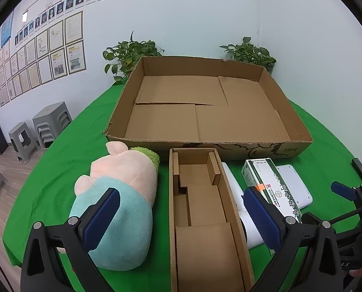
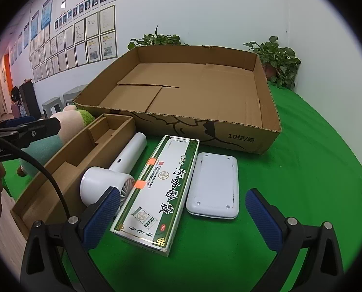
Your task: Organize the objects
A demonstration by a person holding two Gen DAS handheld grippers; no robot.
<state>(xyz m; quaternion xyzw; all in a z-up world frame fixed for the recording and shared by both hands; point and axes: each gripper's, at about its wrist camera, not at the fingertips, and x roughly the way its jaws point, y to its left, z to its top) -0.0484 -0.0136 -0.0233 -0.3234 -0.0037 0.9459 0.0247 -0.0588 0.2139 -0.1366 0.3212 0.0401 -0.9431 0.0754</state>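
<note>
Currently hovering over a green-draped counter [image 2: 314, 146], both tools idle. Left gripper [image 1: 181, 216] spread wide, nothing between its blue pads, poised above the near end of a narrow cardboard insert box [image 1: 200, 219]. Right gripper [image 2: 183, 216] equally wide and empty, straddling the near end of a green-and-white medicine carton [image 2: 156, 189].

Lined up along the near side, left to right: a plush pig [image 1: 122, 194] lying on its side, the insert box just beside it, a white handheld fan [image 2: 115, 172] wedged between insert box and carton, then a white flat device [image 2: 213, 185] lying face down. Beyond them, touching the far end of the insert box, a large shallow cardboard tray [image 1: 300, 121], nothing inside but loose cardboard flaps: likely the destination for everything.

Handling, as a judgement:
- Plush pig: soft, light, forgiving; best pinched across the teal body, expect squash and sag.
- Medicine carton: light, stiff, glossy, so possibly slippery; grip across the narrow width near the middle.
- Fan: hard smooth plastic, head-heavy; take by the cylindrical handle, not the grille.
- Flat device: thin, low to the cloth, hardest to get pads under; squeeze the long edges.
- Insert box: thin walls, easily crushed; clamp one side wall gently.
</note>
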